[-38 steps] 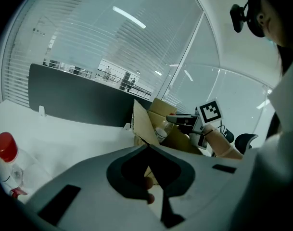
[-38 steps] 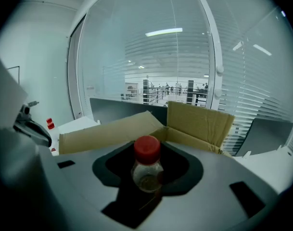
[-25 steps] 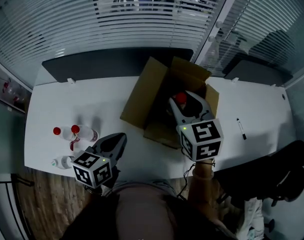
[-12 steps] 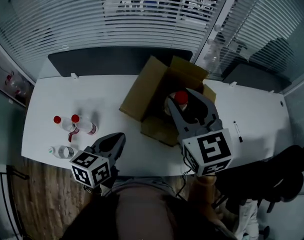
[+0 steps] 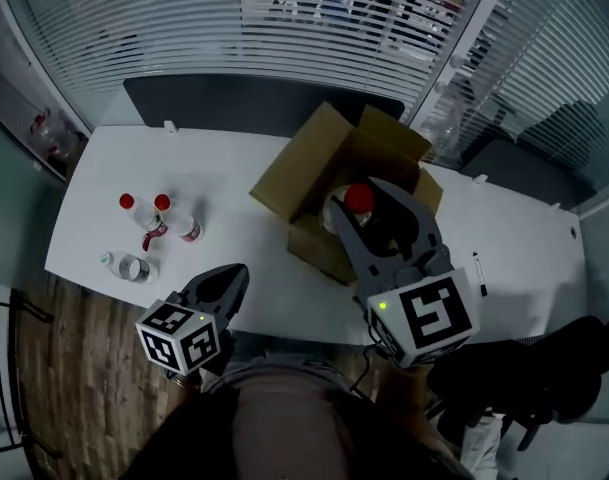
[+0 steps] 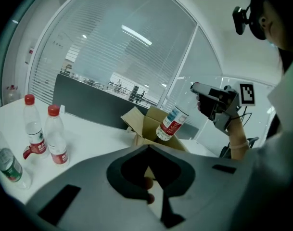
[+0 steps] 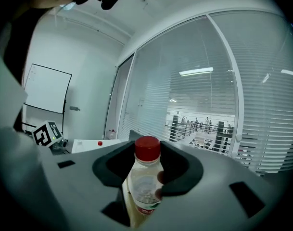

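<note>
Right gripper view: bottle [image 7: 145, 182] clamped in jaws.
Head view: bottle above box [image 5: 296, 173].
Left gripper [image 5: 234, 278]: jaws together, empty.

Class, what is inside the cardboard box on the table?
Only brown inner walls show. The right gripper and its bottle hang over the box opening and cover the rest, so contents cannot be told.

Box [image 5: 302, 163] floor behind right tool [image 5: 364, 203]
</note>
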A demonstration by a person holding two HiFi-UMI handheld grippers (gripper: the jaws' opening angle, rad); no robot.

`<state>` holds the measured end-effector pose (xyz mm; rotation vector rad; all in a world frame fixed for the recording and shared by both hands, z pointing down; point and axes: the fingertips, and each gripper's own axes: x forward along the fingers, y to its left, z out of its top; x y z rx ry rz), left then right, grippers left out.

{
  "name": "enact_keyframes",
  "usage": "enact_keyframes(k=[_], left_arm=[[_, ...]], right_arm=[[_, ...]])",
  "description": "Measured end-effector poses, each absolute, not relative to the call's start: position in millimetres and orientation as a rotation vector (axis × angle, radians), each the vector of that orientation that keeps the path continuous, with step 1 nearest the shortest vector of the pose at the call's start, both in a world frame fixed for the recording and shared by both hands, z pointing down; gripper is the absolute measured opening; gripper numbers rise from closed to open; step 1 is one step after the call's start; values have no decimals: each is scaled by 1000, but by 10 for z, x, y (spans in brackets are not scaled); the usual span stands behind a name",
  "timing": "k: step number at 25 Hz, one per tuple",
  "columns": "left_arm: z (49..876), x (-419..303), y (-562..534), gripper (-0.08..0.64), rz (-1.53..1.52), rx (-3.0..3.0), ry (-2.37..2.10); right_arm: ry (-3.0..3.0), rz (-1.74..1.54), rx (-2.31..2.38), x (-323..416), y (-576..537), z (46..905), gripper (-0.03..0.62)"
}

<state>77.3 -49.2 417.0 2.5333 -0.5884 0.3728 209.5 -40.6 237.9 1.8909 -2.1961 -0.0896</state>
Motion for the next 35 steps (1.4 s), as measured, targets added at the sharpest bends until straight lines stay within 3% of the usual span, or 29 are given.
enact_keyframes(k=[16, 35], left_arm=[[4130, 143, -536, 8, 351, 2486, -756], [4161, -1023, -876, 8, 362, 2452, -816]], right_arm=[[-2426, -121, 1693, 1399, -529, 2245, 176], [-2413, 142, 1572, 128, -1023, 3083, 176]])
